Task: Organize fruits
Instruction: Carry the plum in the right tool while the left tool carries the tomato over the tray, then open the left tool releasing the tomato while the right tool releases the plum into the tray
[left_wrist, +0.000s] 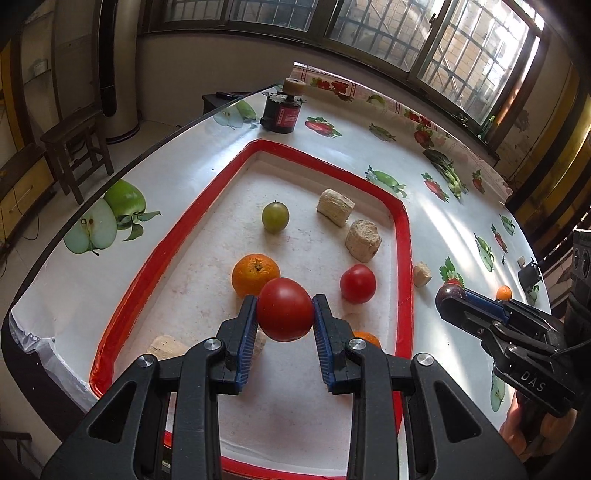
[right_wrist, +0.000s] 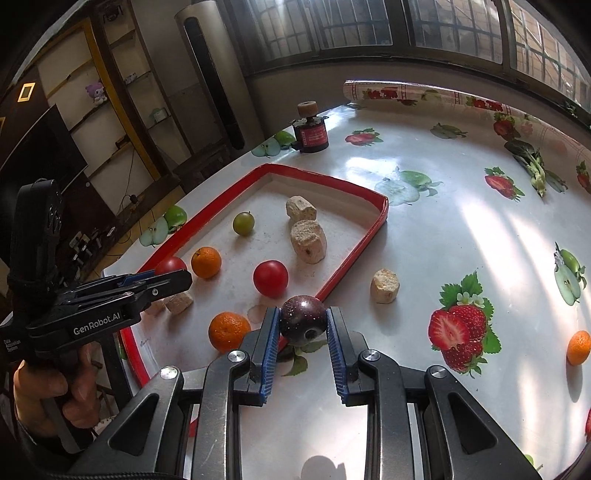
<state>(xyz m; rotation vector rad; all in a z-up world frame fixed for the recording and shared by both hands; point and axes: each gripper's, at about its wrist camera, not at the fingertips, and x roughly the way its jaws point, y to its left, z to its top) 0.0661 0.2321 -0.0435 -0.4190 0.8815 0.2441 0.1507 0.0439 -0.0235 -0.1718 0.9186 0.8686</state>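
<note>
Left tongs (left_wrist: 284, 314) hide part of an orange (left_wrist: 365, 338) behind them

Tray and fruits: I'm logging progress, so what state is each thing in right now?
Left gripper: shut on a tomato, above the tray.
Right gripper: shut on a plum.
Second tomato: in tray.
Green fruit: in tray.
Far orange: on table, outside tray.

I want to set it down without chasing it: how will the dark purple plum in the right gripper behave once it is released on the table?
The plum looks round and glossy, so it will probably roll on the smooth, shiny tablecloth. The right gripper pinches it only at its sides, so it may slip. Releasing it inside the red-rimmed tray would likely contain it.
</note>
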